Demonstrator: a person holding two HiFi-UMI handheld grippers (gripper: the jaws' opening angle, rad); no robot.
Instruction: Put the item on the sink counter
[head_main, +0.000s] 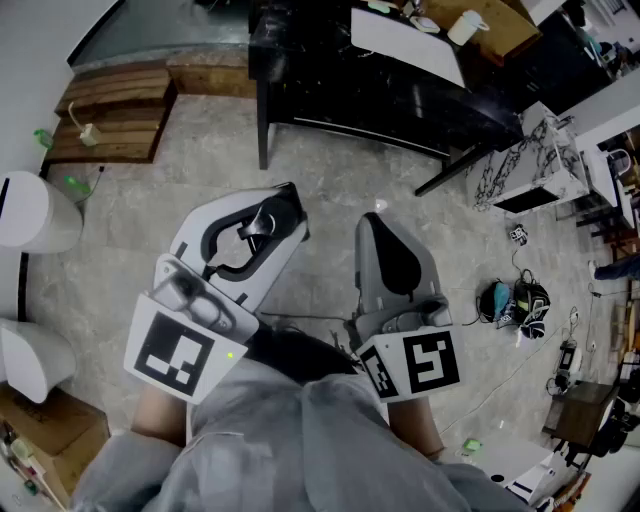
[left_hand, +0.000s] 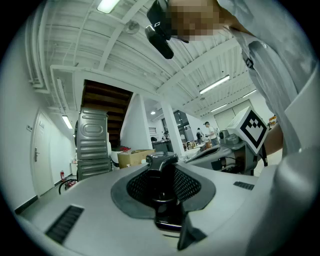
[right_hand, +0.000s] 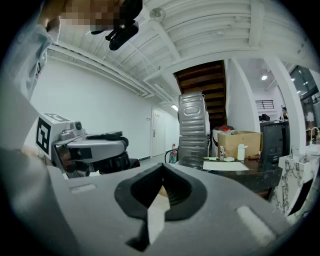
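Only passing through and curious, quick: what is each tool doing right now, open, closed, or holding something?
Left tool: closed on a dark object.
Right tool: closed, nothing visibly held.

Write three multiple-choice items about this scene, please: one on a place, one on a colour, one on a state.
1. Where does the white bottle stand?
A. on the floor
B. on the dark table, by the cardboard box
C. on a chair

2. What colour is the item between the jaws of the left claw?
A. red
B. yellow
C. black

3. How do the jaws of the right claw stand?
A. together, with nothing between
B. wide apart
C. closed on a cup

Key: 1 B, the right gripper view shows it on the tabletop; 2 C, it looks black in the left gripper view; 3 A, the jaws meet with nothing between them.
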